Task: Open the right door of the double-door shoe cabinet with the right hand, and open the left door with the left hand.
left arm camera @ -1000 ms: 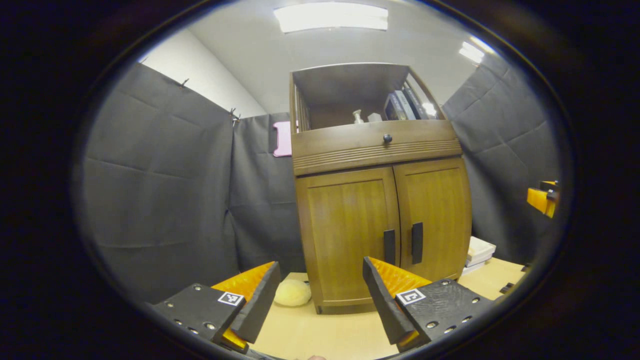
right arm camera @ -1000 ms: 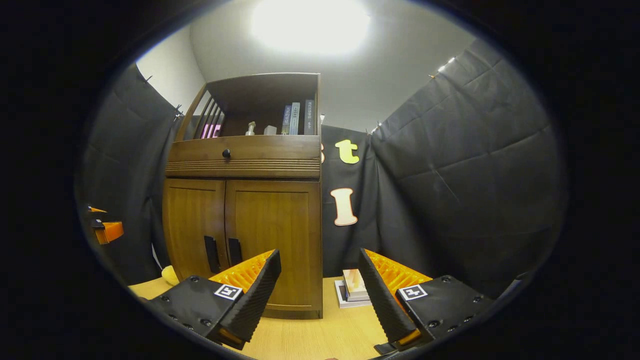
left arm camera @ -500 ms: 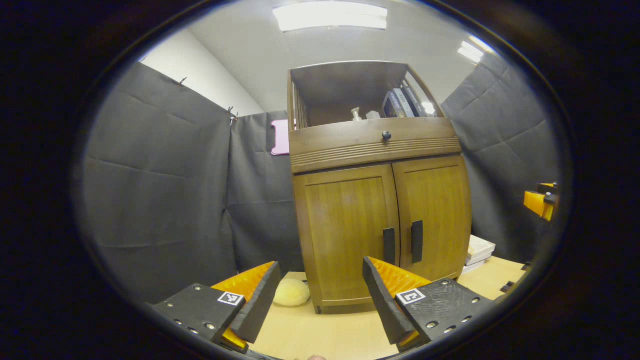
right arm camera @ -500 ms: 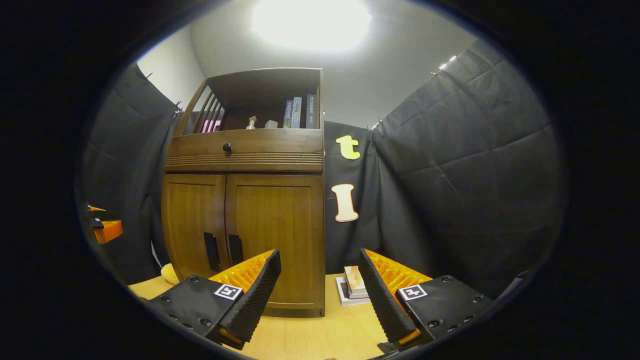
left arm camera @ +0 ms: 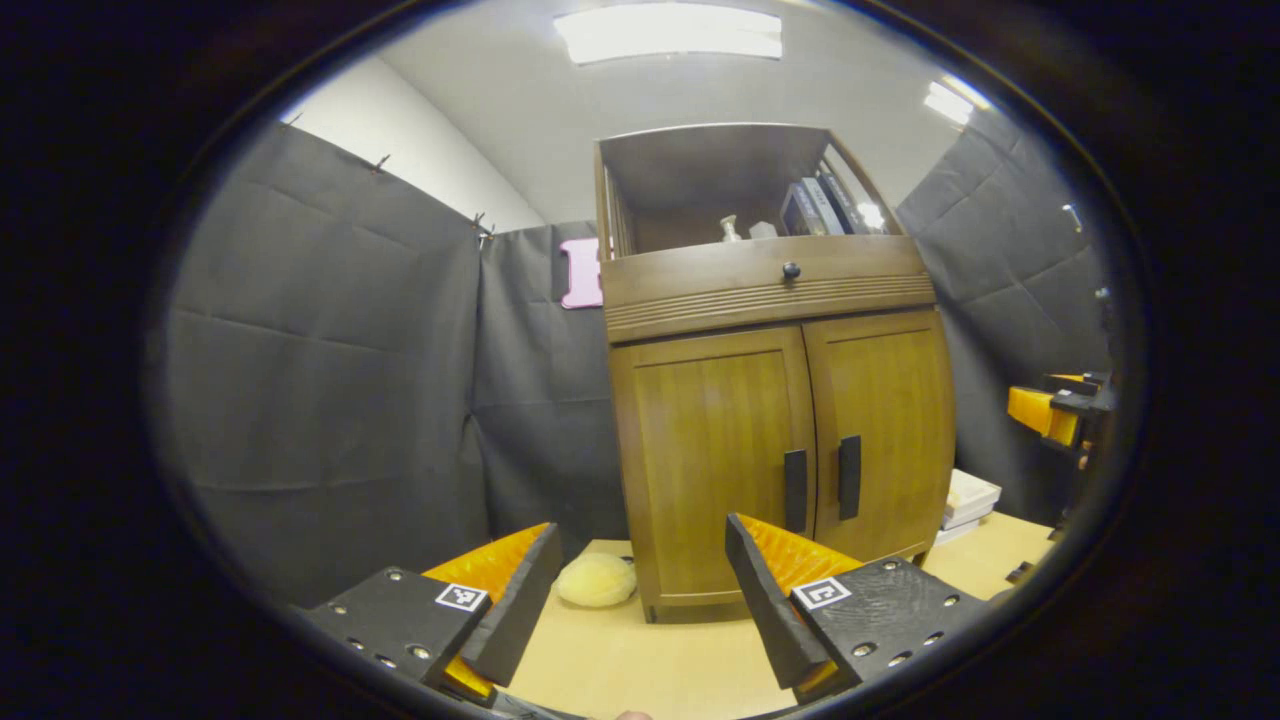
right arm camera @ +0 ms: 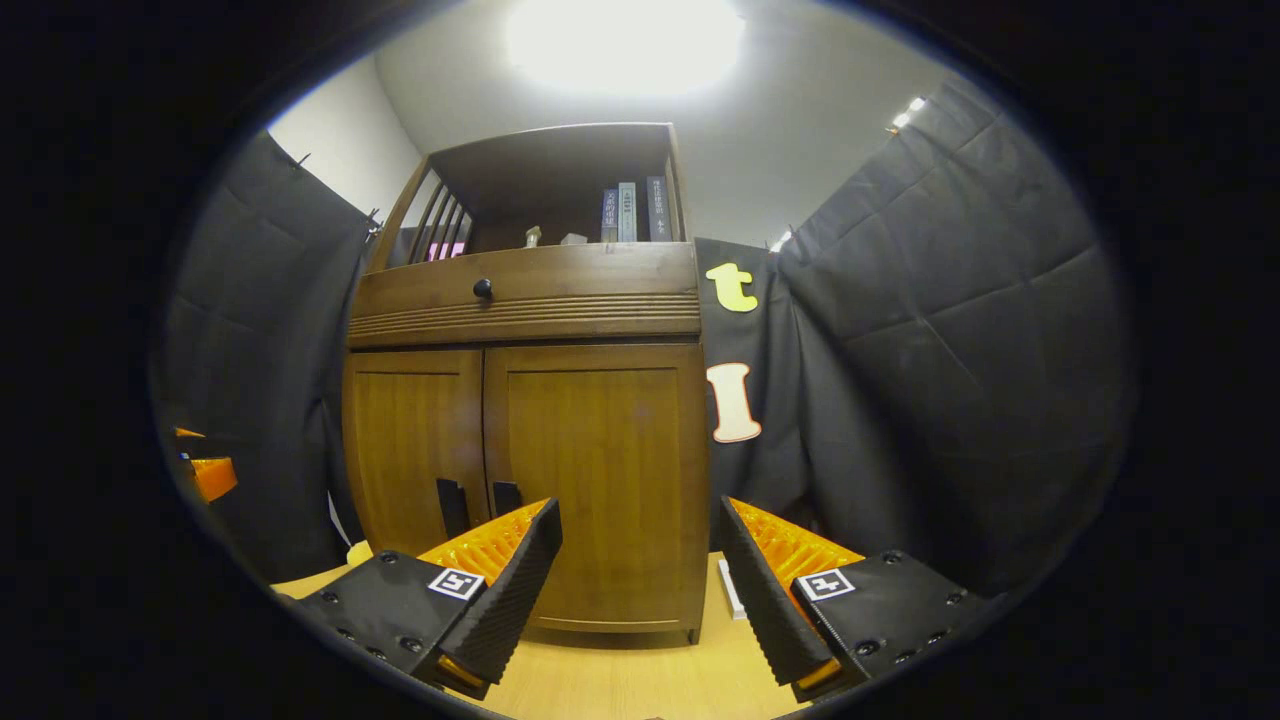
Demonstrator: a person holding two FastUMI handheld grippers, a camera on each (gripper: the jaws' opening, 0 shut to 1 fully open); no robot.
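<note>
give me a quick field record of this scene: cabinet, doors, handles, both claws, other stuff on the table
cabinet: wooden shoe cabinet standing on the table
doors: left door and right door both shut
handles: two dark vertical handles side by side at the middle seam, untouched
drawer: shut, round knob
top shelf: books upright
left claw: open, short of the cabinet, holding nothing
right claw: open, near the right door, holding nothing
other: pale round object left of the cabinet; stacked books to its right
</note>
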